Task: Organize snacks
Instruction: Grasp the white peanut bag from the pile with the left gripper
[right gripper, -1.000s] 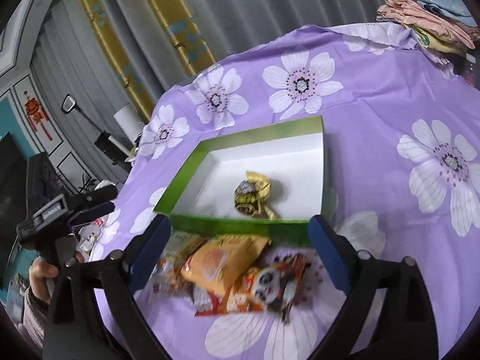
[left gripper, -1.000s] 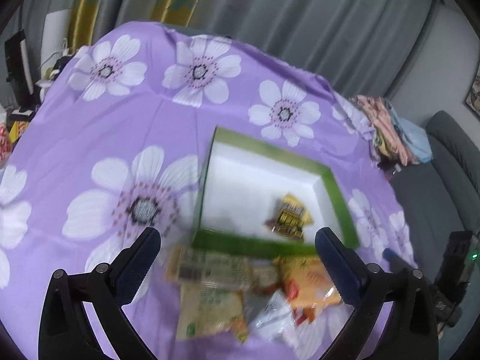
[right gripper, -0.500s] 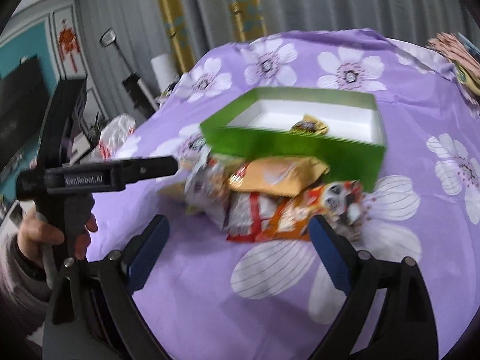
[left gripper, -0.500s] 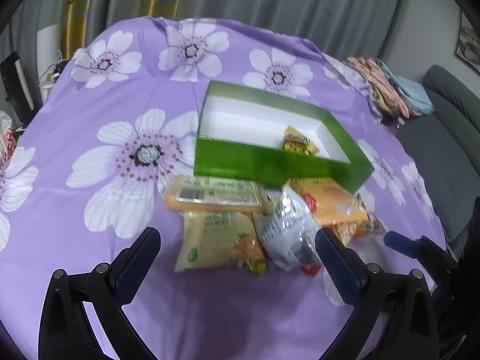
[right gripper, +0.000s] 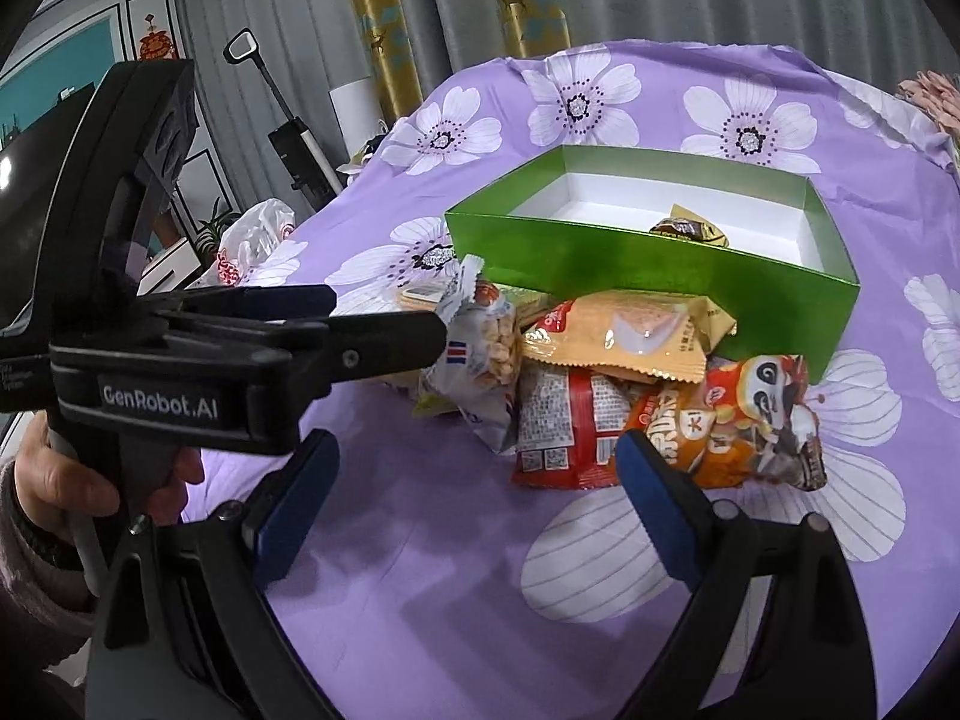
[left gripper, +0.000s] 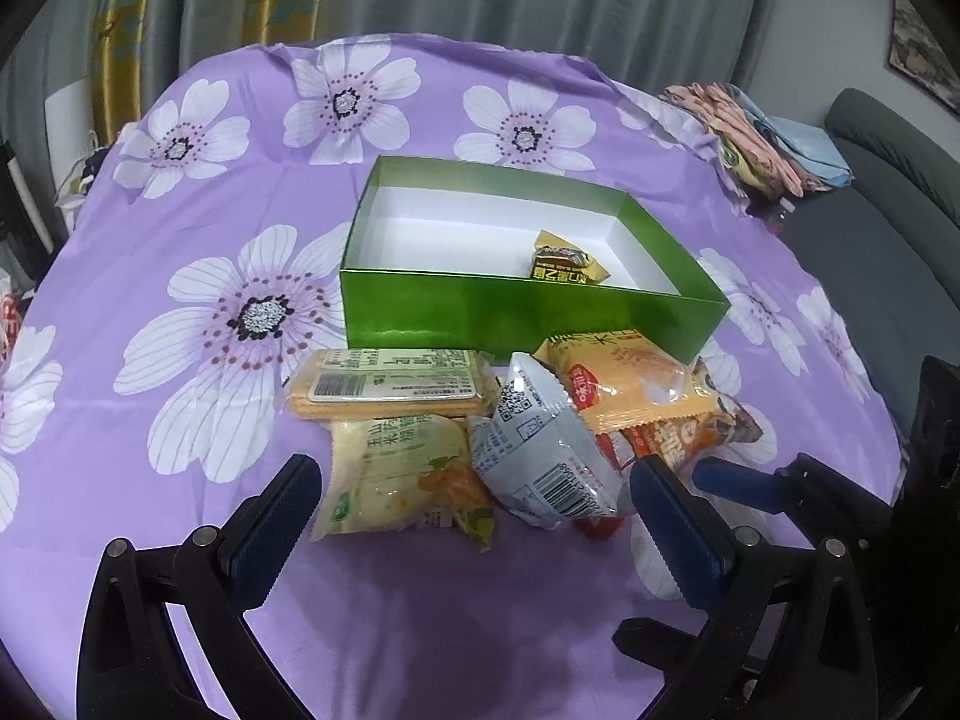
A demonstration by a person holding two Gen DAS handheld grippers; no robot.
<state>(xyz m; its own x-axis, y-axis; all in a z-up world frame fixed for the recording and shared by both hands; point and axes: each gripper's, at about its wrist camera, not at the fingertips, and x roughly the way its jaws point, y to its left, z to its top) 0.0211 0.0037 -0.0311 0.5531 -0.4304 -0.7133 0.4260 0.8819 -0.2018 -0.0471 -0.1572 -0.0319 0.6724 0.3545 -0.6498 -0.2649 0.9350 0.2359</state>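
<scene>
A green box (left gripper: 516,312) with a white inside stands on the purple flowered cloth and holds one gold-wrapped snack (left gripper: 564,267). In front of it lies a pile of snacks: a cracker pack (left gripper: 384,387), a yellow-green bag (left gripper: 399,474), a grey-white bag (left gripper: 540,456), an orange bag (left gripper: 630,384) and a panda bag (right gripper: 738,426) over a red bag (right gripper: 564,426). My left gripper (left gripper: 474,516) is open just short of the yellow-green and grey-white bags. My right gripper (right gripper: 474,495) is open in front of the red bag. The box (right gripper: 654,267) also shows in the right wrist view.
Folded clothes (left gripper: 756,132) lie at the table's far right edge, next to a grey sofa (left gripper: 888,192). A white plastic bag (right gripper: 255,243) sits off the table's left side. Curtains hang behind. The left gripper's body (right gripper: 240,348) fills the left of the right wrist view.
Both grippers have pulled back and dropped lower, from over the box to low in front of the snack pile. Both stay open. The snacks have not moved.
</scene>
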